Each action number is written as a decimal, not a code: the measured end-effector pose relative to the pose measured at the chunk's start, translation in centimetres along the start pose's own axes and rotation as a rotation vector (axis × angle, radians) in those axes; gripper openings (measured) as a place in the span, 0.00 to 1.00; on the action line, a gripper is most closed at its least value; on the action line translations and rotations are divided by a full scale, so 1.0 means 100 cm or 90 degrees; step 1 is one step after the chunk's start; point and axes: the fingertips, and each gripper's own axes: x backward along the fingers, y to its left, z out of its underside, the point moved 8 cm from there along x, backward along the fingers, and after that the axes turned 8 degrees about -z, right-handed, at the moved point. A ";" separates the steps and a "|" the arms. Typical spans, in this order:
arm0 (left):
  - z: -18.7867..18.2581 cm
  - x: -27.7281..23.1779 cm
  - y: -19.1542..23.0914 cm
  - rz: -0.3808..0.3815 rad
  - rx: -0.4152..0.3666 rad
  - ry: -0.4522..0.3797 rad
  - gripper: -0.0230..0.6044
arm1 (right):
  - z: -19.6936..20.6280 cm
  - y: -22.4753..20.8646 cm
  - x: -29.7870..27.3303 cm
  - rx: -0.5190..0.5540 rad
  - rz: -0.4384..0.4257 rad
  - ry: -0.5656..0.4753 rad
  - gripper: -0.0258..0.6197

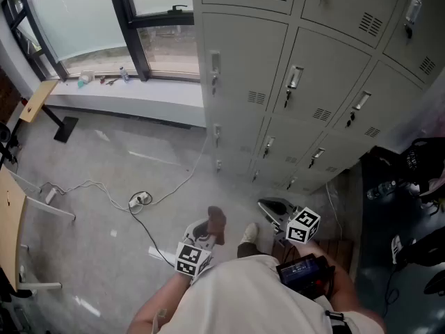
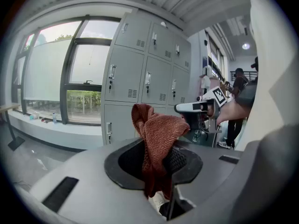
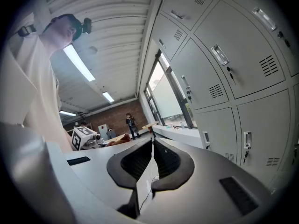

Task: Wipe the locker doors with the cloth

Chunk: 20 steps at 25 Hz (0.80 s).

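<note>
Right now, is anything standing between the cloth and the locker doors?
Nothing visible does. The cloth, held by the fingers of the left gripper, faces the locker doors, with only floor between them.

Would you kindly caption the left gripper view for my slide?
Left gripper, tongs shut on a rust-red cloth, facing grey lockers.

The cloth [image 2: 156,139] is showing a coarse, matt, rust-red knit. The locker doors [image 1: 327,68] are looking like smooth painted grey metal, their handles [image 1: 294,77] gleaming chrome. At the head view's nine o'clock, a tabletop [image 1: 10,221] is showing pale wood.
</note>
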 end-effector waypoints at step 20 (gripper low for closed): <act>-0.134 -0.213 -0.007 0.037 -0.225 -0.005 0.17 | -0.077 -0.194 0.031 0.016 0.037 0.021 0.08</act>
